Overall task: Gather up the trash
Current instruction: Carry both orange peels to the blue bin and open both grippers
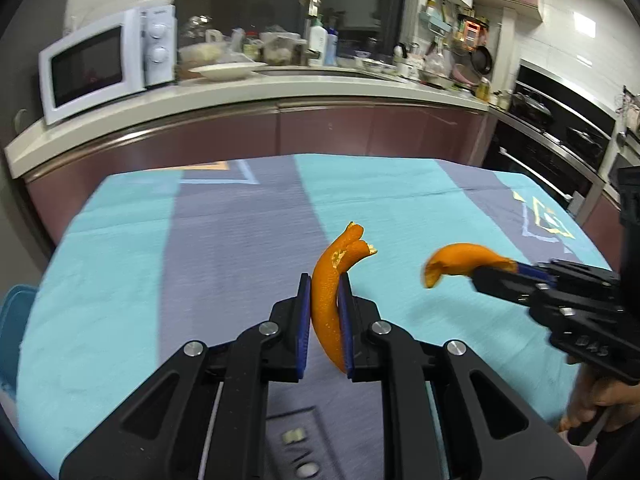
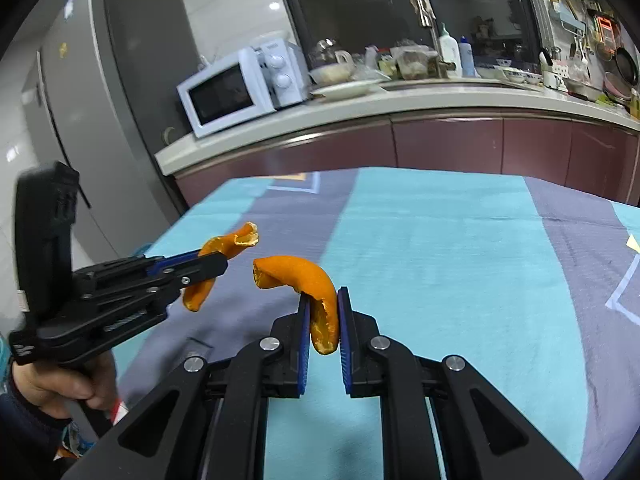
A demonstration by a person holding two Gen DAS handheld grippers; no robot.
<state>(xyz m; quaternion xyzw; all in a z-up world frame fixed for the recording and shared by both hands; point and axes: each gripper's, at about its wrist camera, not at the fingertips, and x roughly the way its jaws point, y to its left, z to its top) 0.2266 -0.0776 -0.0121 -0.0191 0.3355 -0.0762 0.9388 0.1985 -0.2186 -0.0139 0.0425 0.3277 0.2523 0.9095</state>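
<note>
Both pieces of trash are off the tabletop (image 1: 160,280) and held in the air. The left tongs (image 1: 325,312) are clamped narrow on a long curl of orange peel (image 1: 326,280), which stands up between the blue pads and forks at its tip. The right tongs (image 2: 324,320) pinch a second, shorter peel (image 2: 304,276) by one end, the free end arching over toward the left. The two pieces hang near each other above the striped blue and grey cloth, not touching it or one another.

Judgement: pick-up is finished for these two pieces; the step in hand is the carry to wherever the trash goes. No bin is clearly identifiable. A blue shape (image 1: 16,320) at the table's left edge may be one, but that cannot be confirmed.

The next move calls for keeping both grips closed, finding the receptacle, bringing each peel over its opening, and only then releasing. The short peel is held near its end and could slip.

No other litter shows on the visible cloth.
</note>
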